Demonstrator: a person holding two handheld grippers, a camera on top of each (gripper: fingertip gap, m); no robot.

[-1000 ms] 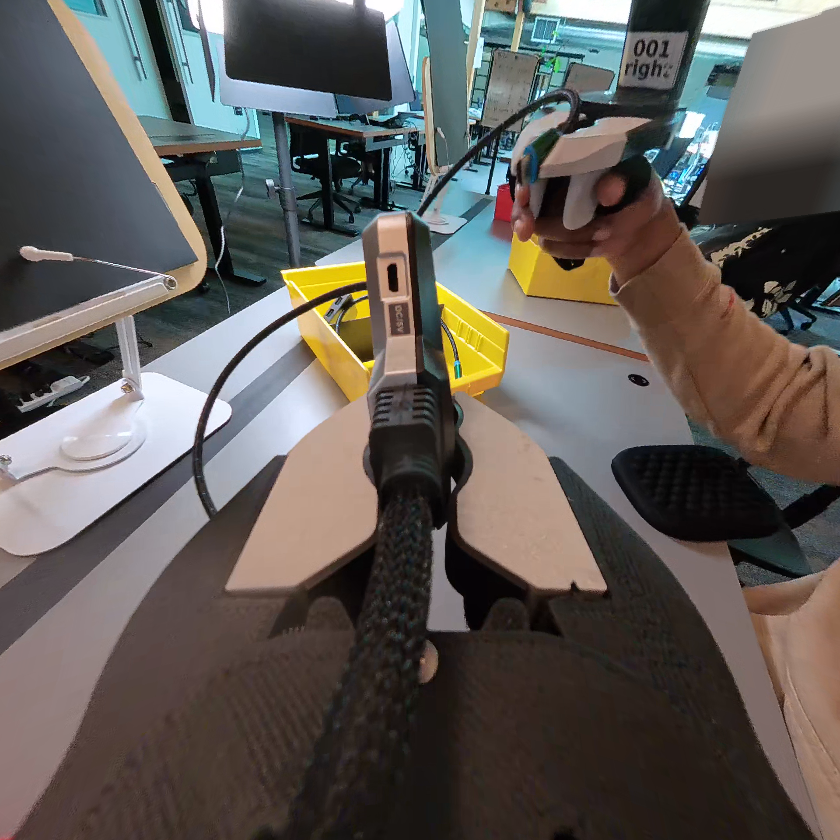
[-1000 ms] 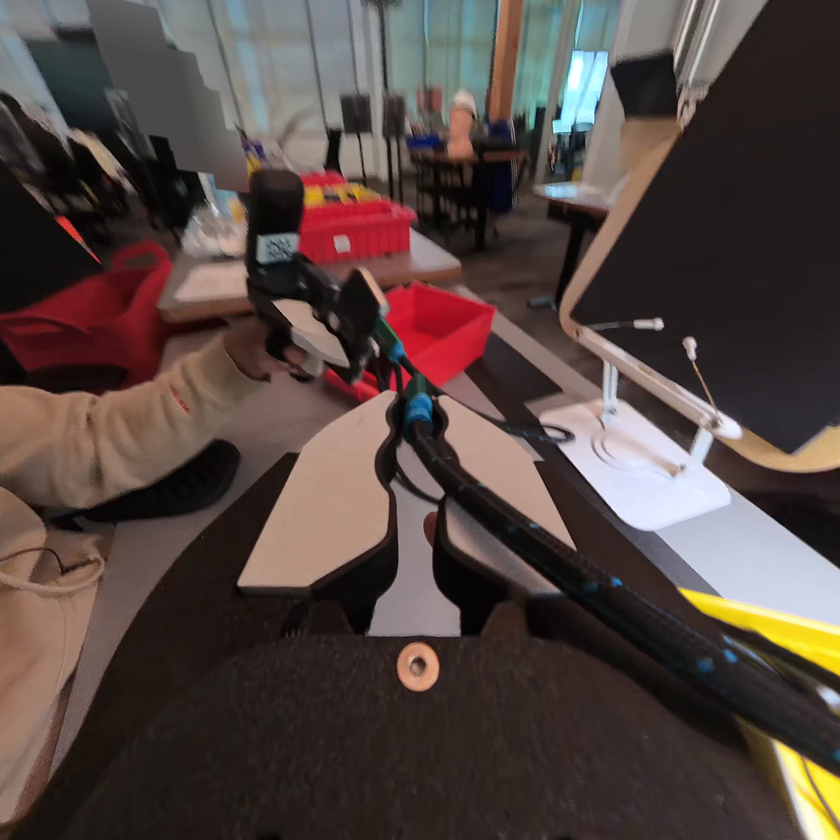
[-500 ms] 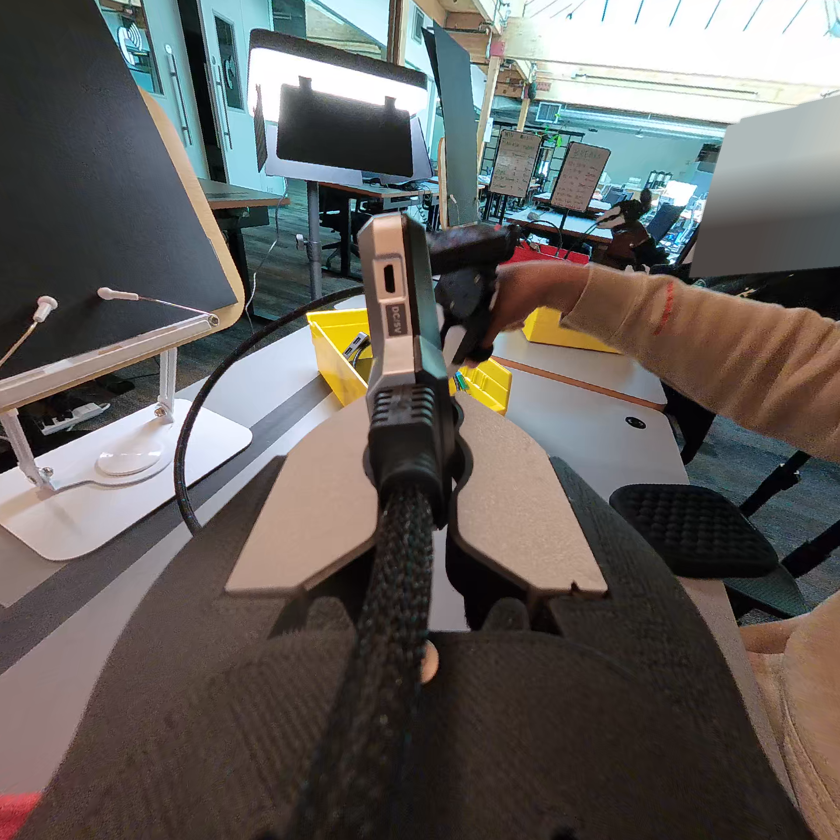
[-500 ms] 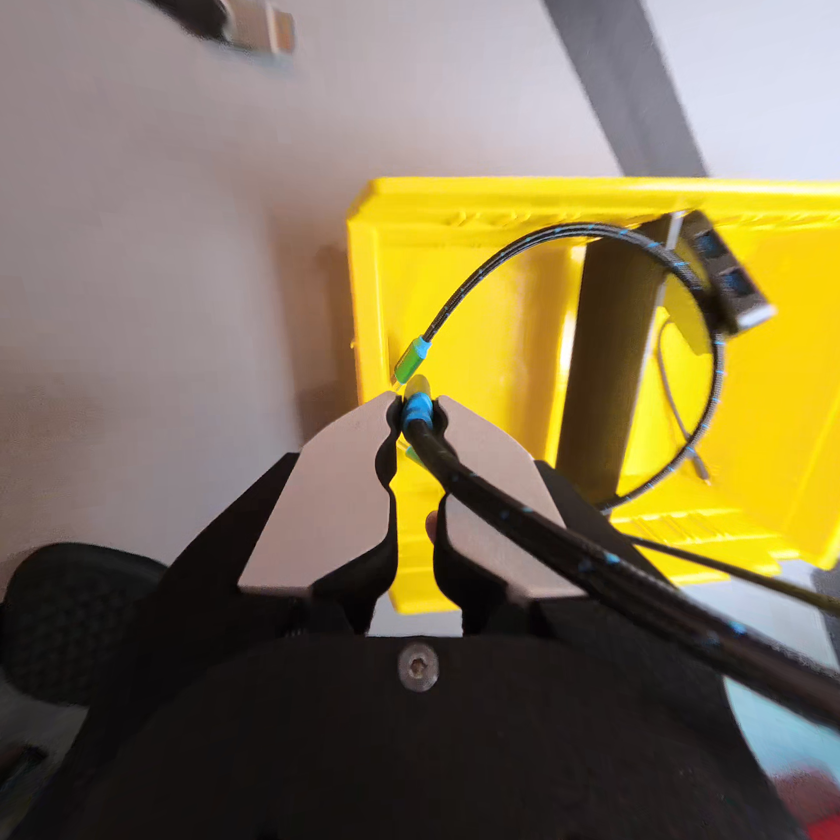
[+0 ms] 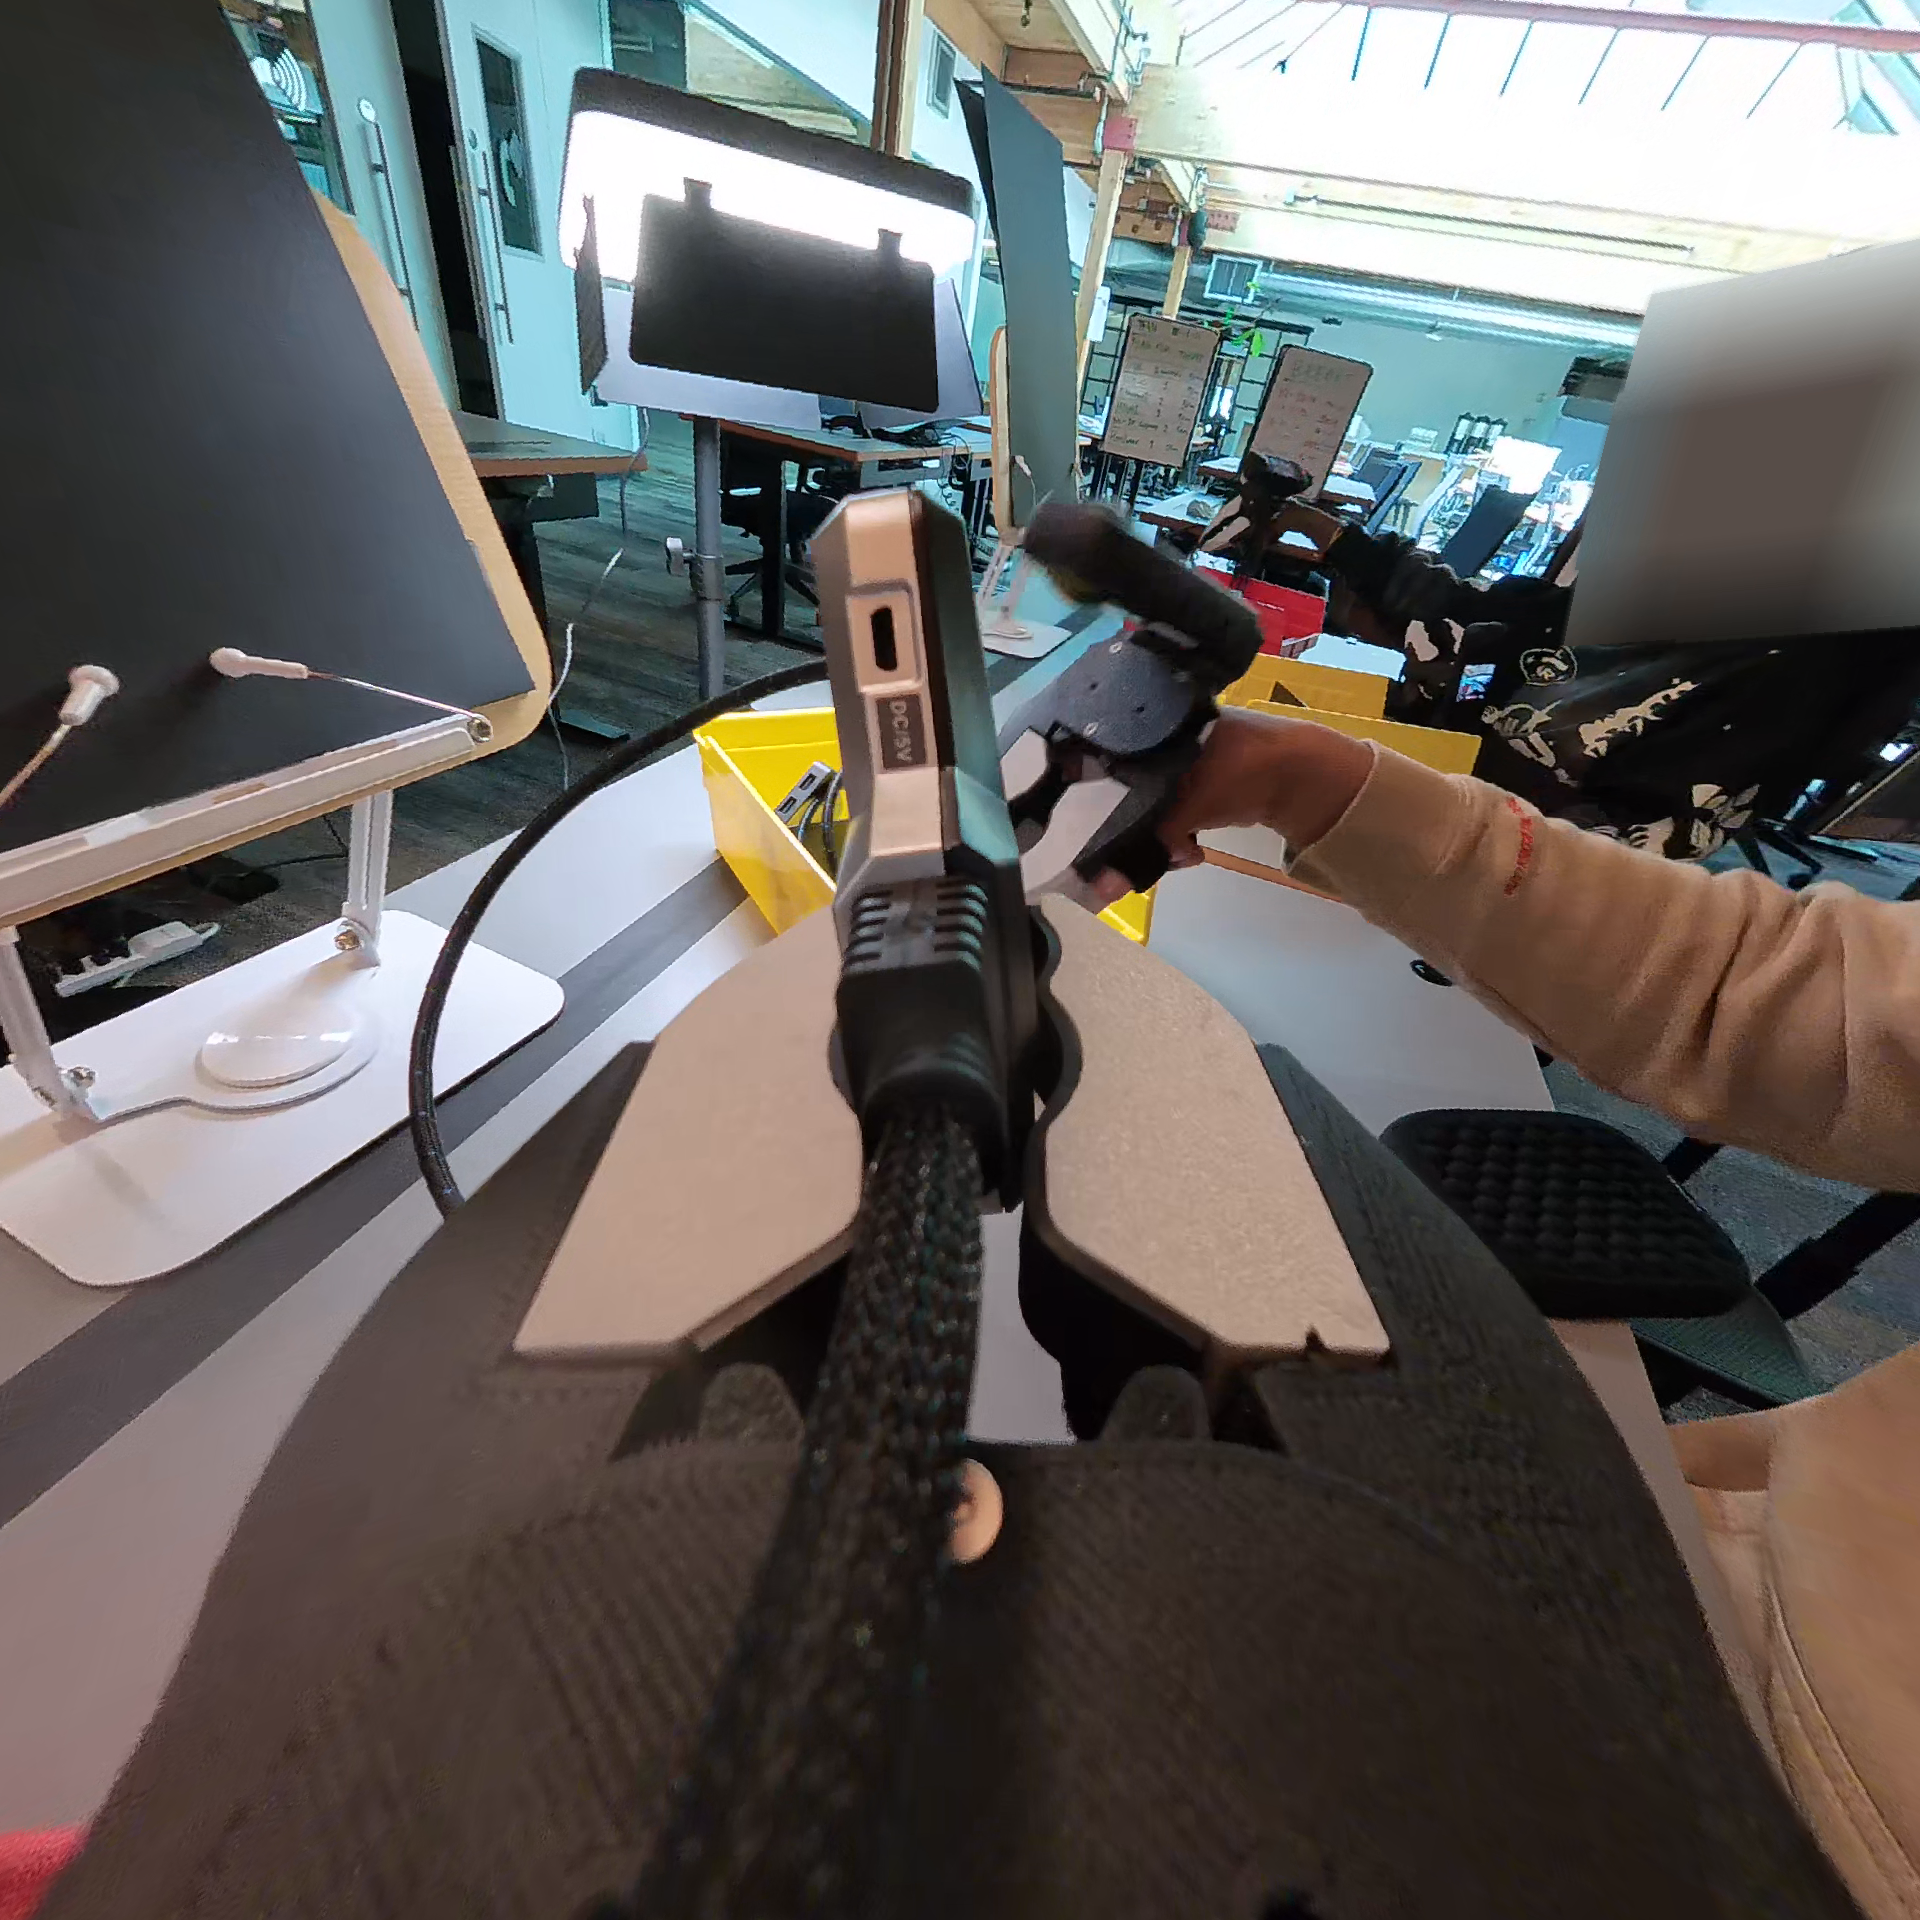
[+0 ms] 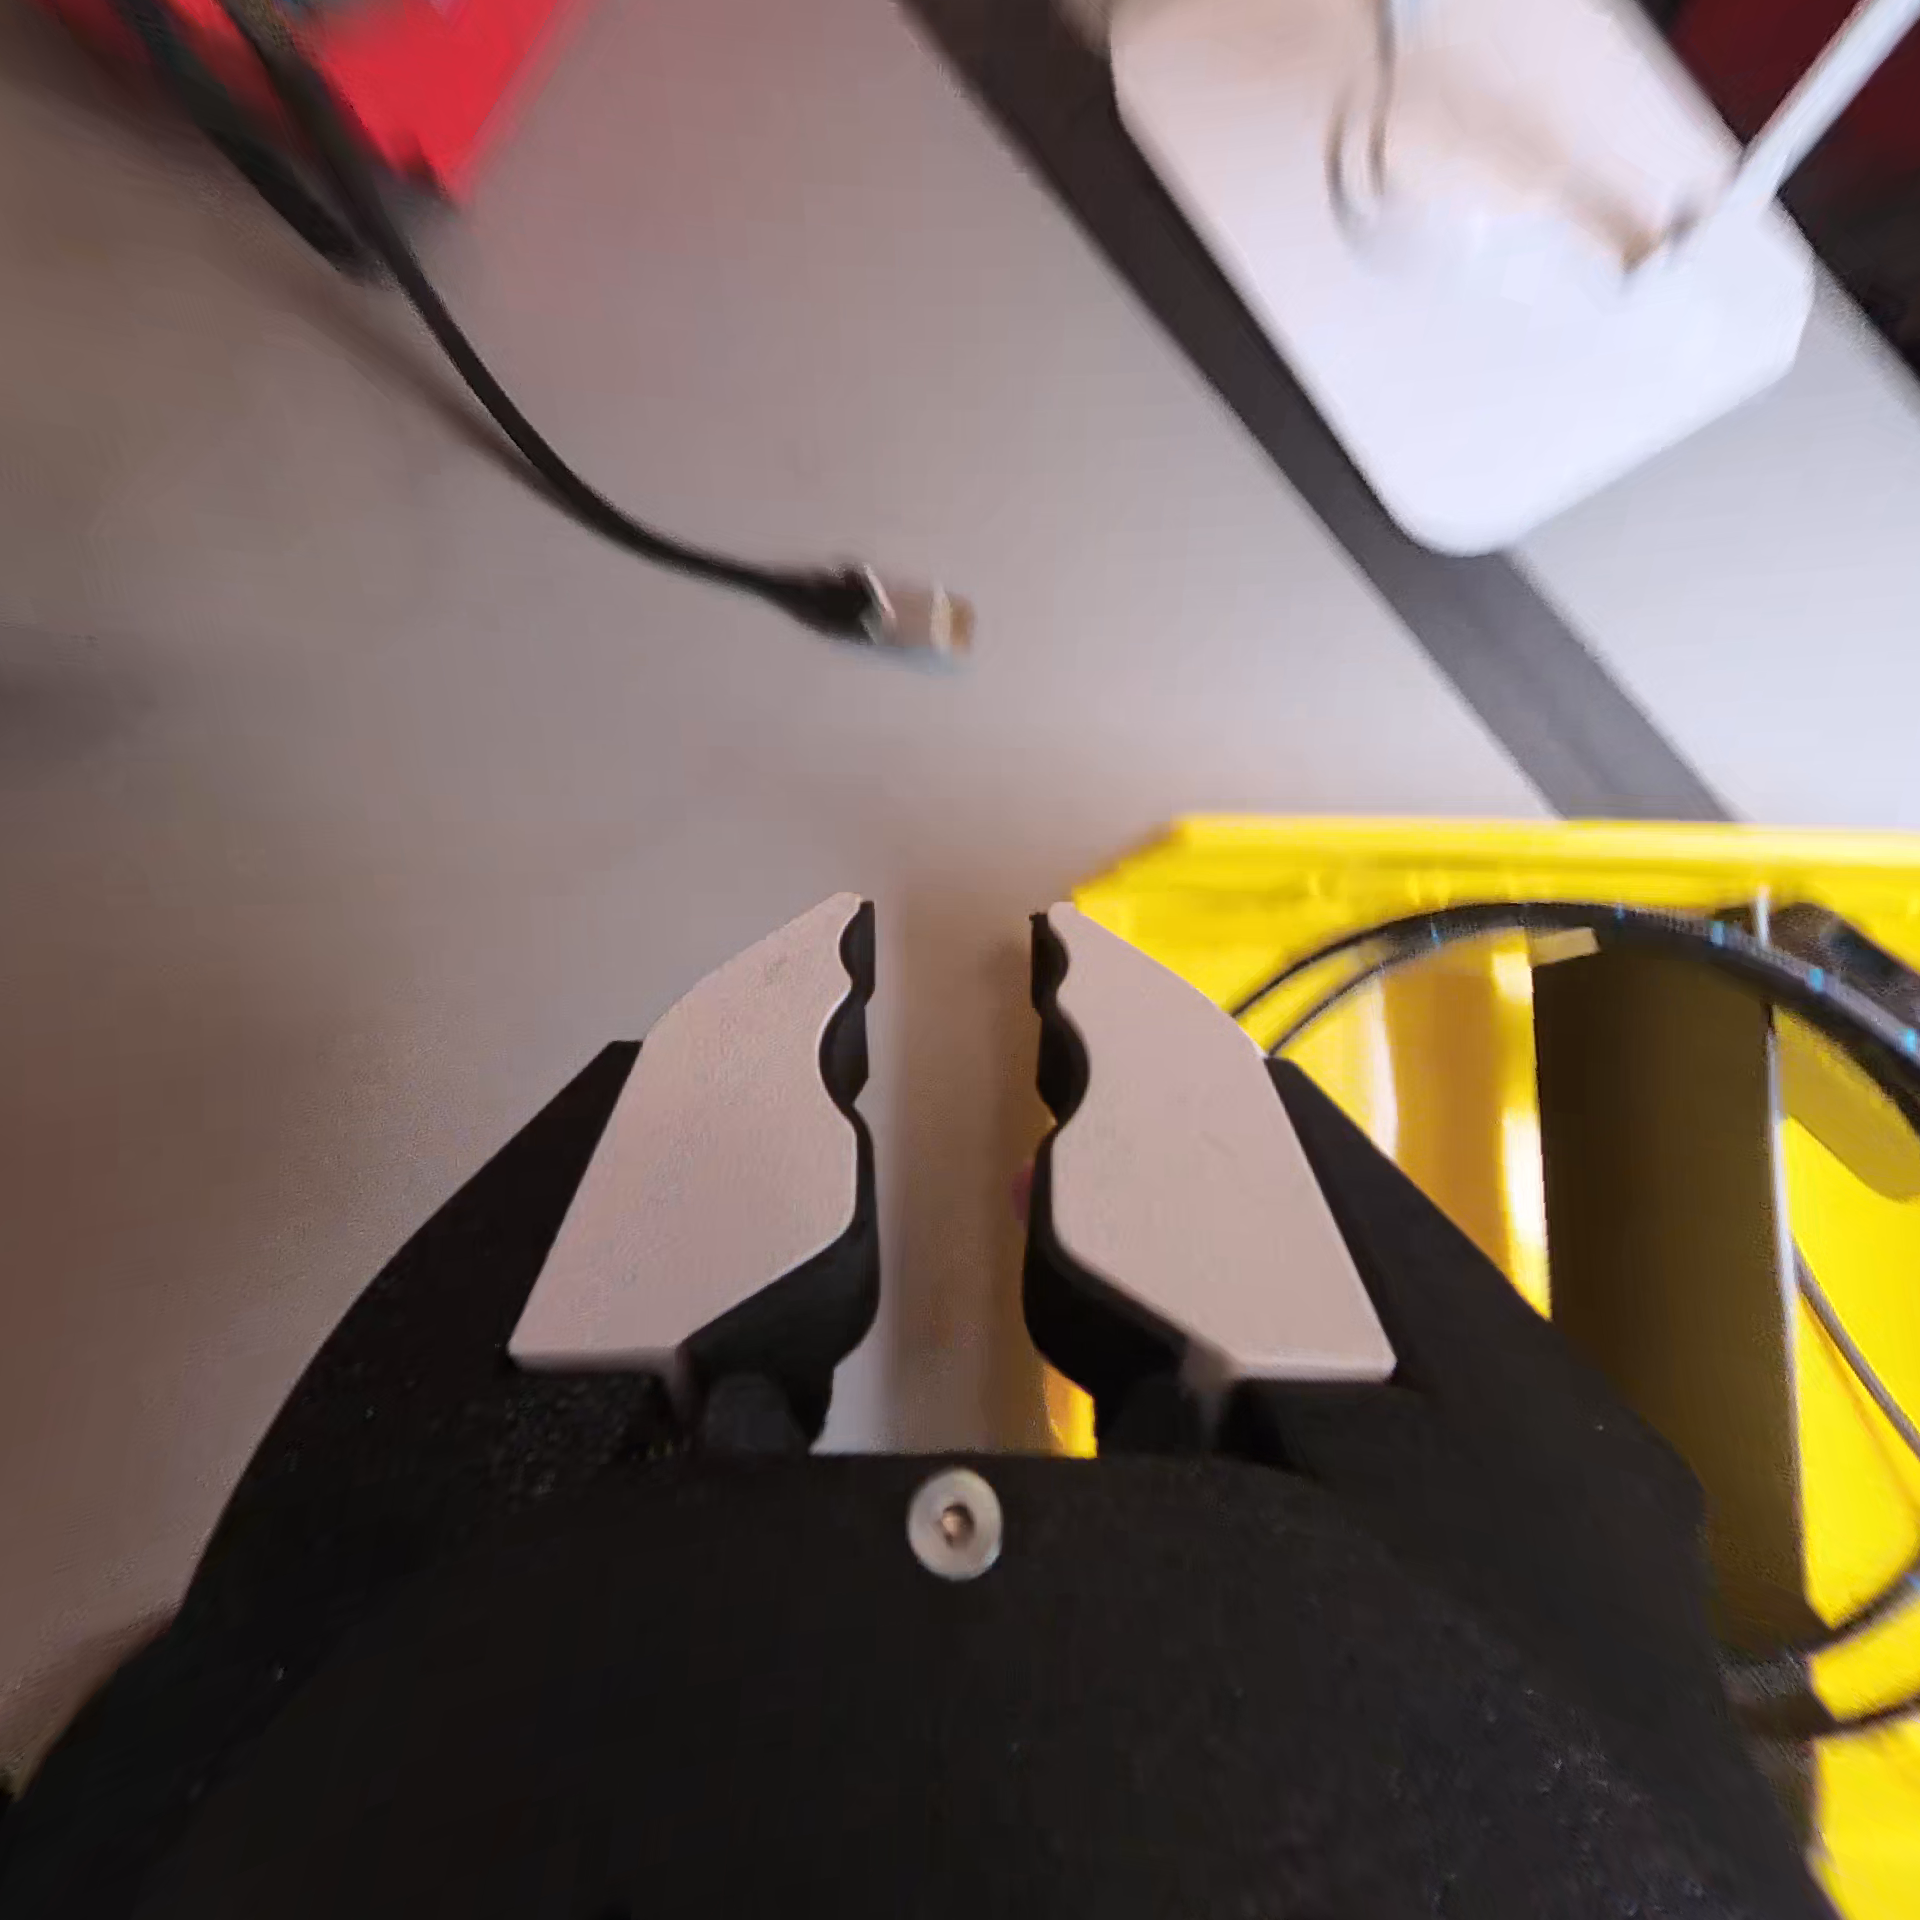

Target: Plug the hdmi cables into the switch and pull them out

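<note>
Half a second before, the right gripper (image 6: 952, 920) had been pinching a blue-tipped braided cable over the yellow plastic bin (image 6: 1299, 862); now its jaws stood apart with nothing between them, and that cable lay curled inside the bin. The gripper had also slid leftward, so the bin sat at the right edge of its view, cut off by the frame.

On the left of the grey table (image 6: 520, 810) a thin black cable with a metal plug (image 6: 904, 618) lay loose, heavily blurred, its far end running off toward something red at the top corner that I could not make out. Further right, a white stand base (image 6: 1507, 312) was also smeared by motion.

From the other side, the left gripper (image 5: 940, 997) was closed on the black ribbed plug of a thick braided black HDMI cable (image 5: 894, 1299), unchanged from before. The plug was seated in the silver and black HDMI switch (image 5: 914, 686), which stood upright off the table, carried by the cable alone. Its far face was hidden from view. Behind it, the right gripper showed partly, held by a hand (image 5: 1268, 779) in a beige sleeve, above the bin (image 5: 764, 790).
</note>
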